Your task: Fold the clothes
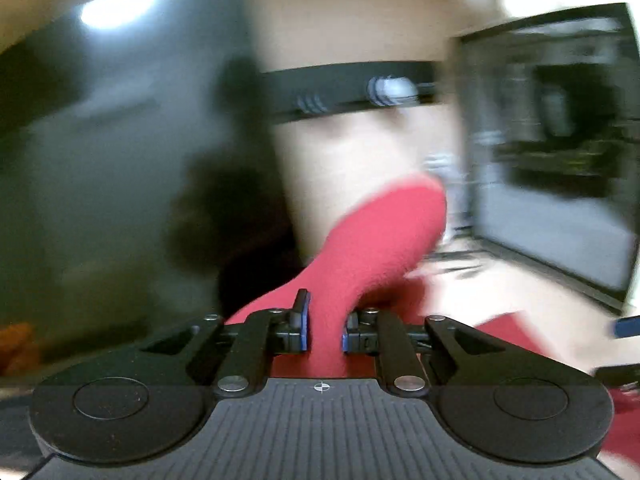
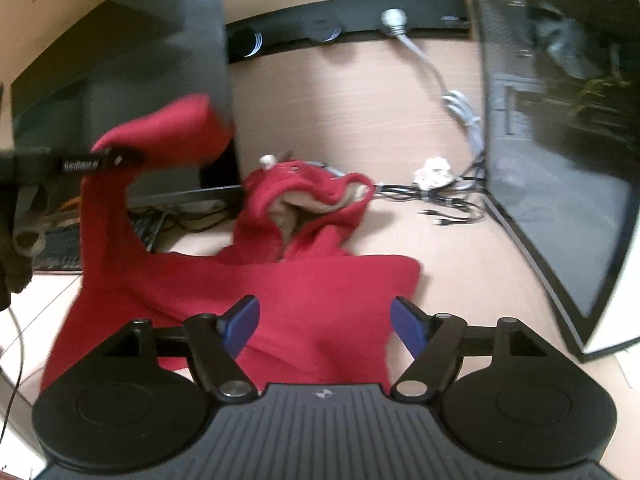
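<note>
A red hoodie [image 2: 280, 292] lies spread on the pale wooden table, its hood [image 2: 316, 196] with a beige lining turned toward the back. My left gripper [image 1: 326, 316] is shut on one red sleeve [image 1: 384, 232], which stands up from between its blue pads. In the right wrist view that left gripper [image 2: 120, 159] holds the sleeve [image 2: 160, 128] lifted at the left, above the table. My right gripper [image 2: 326, 322] stands open just above the hoodie's body, and its pads press on nothing. The left wrist view is blurred.
A dark monitor [image 2: 120, 60] stands at the left and another screen [image 2: 560, 140] at the right. Cables [image 2: 448, 204], a white cord [image 2: 428, 60] and a crumpled white wad [image 2: 434, 172] lie behind the hoodie. A keyboard [image 2: 60, 248] sits at the left edge.
</note>
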`<action>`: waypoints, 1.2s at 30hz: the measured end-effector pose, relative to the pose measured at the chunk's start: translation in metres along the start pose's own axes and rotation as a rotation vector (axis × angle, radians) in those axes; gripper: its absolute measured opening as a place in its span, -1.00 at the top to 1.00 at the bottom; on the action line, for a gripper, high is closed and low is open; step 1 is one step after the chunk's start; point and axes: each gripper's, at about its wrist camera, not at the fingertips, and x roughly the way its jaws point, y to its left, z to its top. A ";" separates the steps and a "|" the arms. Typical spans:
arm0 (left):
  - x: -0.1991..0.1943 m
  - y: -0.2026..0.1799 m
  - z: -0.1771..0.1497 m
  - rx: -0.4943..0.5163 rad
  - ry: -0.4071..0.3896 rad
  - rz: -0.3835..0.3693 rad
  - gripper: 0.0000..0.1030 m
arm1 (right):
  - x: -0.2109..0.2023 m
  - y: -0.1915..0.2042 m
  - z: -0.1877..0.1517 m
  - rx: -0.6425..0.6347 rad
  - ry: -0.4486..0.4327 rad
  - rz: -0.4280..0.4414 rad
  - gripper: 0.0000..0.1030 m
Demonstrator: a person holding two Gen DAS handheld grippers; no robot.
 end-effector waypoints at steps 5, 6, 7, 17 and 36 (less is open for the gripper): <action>0.032 -0.051 -0.044 0.068 0.193 -0.273 -0.10 | -0.005 -0.028 -0.010 0.090 0.028 -0.027 -0.60; 0.031 -0.054 -0.051 0.068 0.224 -0.298 -0.13 | -0.005 -0.033 -0.010 0.112 0.032 -0.019 -0.61; 0.030 -0.057 -0.059 0.067 0.254 -0.324 -0.21 | -0.004 -0.037 -0.010 0.131 0.035 -0.009 -0.60; 0.000 0.007 -0.076 -0.089 0.266 -0.228 -0.75 | 0.071 -0.025 0.015 0.160 0.091 0.113 -0.07; 0.014 0.002 -0.093 -0.139 0.272 -0.256 -0.85 | 0.084 -0.011 0.004 -0.098 0.189 -0.041 0.26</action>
